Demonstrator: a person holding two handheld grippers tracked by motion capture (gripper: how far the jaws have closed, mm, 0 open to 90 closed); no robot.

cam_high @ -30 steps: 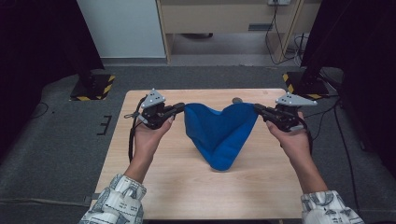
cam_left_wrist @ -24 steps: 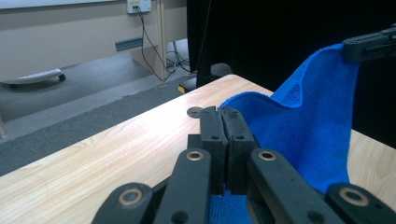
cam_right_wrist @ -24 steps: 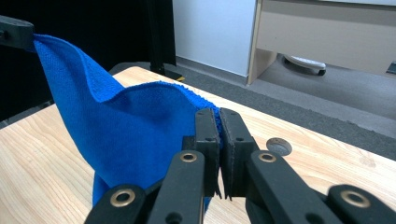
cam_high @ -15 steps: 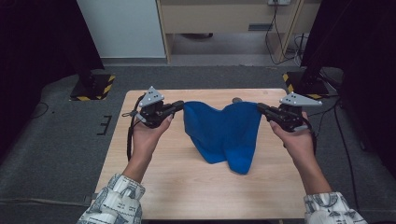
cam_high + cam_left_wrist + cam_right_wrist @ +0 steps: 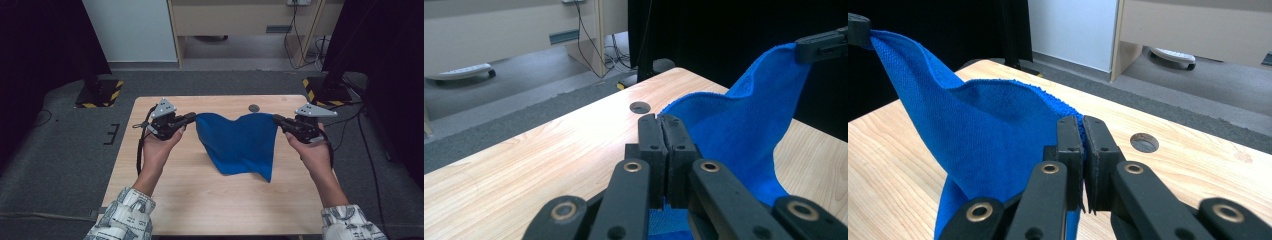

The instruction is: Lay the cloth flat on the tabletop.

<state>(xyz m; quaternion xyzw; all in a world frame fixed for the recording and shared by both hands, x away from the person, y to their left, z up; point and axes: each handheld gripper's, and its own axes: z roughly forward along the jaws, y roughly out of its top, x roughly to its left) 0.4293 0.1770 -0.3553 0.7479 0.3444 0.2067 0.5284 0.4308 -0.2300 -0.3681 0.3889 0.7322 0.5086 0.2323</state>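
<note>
A bright blue terry cloth (image 5: 239,142) hangs stretched between the two grippers above the wooden table (image 5: 200,195), just on the near side of the round cable hole (image 5: 254,107) in the tabletop. Its top edge runs from side to side across the table and sags in the middle; the rest drapes down to a point whose lower corner lies on the wood, toward the right. The left gripper (image 5: 191,118) has its jaws pressed together on the cloth's left top corner, and the right gripper (image 5: 276,119) pinches the right top corner likewise.
</note>
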